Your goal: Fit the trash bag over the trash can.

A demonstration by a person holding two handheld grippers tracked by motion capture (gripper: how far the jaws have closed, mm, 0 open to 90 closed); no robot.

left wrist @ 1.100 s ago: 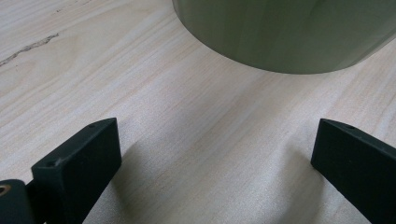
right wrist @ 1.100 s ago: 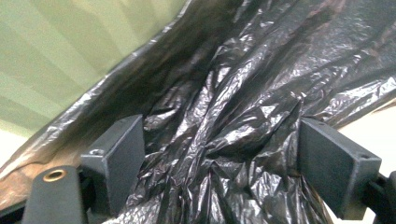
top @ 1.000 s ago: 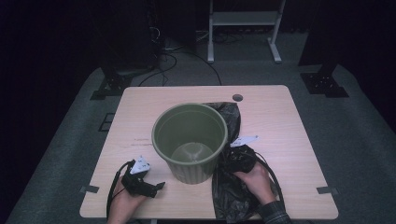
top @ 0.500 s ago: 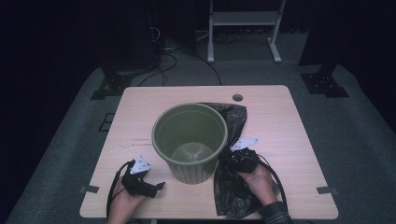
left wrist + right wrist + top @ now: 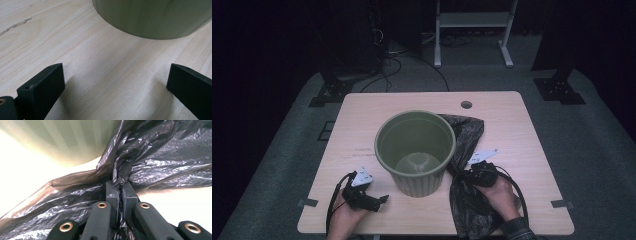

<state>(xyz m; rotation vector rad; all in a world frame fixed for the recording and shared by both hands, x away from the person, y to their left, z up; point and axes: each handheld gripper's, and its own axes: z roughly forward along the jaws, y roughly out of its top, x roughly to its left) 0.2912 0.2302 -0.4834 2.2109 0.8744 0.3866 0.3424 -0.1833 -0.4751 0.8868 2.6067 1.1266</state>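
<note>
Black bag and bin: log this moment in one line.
right gripper: just closed on black bag | left gripper: open on table | green bin: upright, unlined

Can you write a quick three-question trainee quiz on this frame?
1. True or false: the right gripper is shut on the black bag.
2. The left gripper has its jaws: A) clamped on the bin's rim B) open over bare table C) shut on the bag
3. On which side of the green bin does the bag lie in the high view?

Key
1. True
2. B
3. Its right side, running down toward the table's near edge.
</note>
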